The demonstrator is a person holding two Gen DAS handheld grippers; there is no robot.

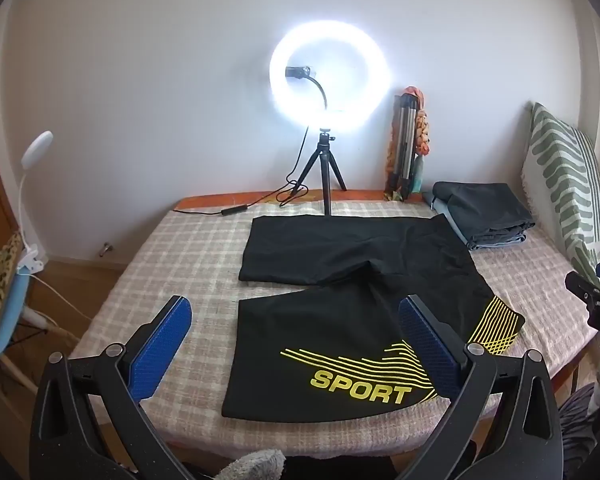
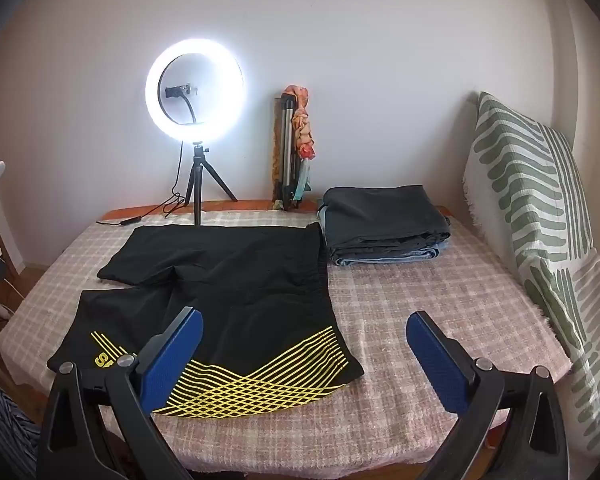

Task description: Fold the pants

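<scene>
Above the shorts (image 1: 340, 308) | left gripper (image 1: 296, 332) and right gripper (image 2: 304, 344) tilted down; fingers wide, empty

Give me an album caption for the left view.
Open left tongs above black SPORT shorts lying flat.

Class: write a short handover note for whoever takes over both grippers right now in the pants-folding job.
Left gripper: open, empty, above the near leg.
Right gripper: open, empty, above the waistband end.
Black shorts with yellow SPORT print: spread flat, unfolded, on the checked pink tablecloth.
Stack of folded dark and denim garments: far right, beside the shorts.
Done: nothing folded on the shorts.
Left: grasp, fold, probably add to the stack.
</scene>
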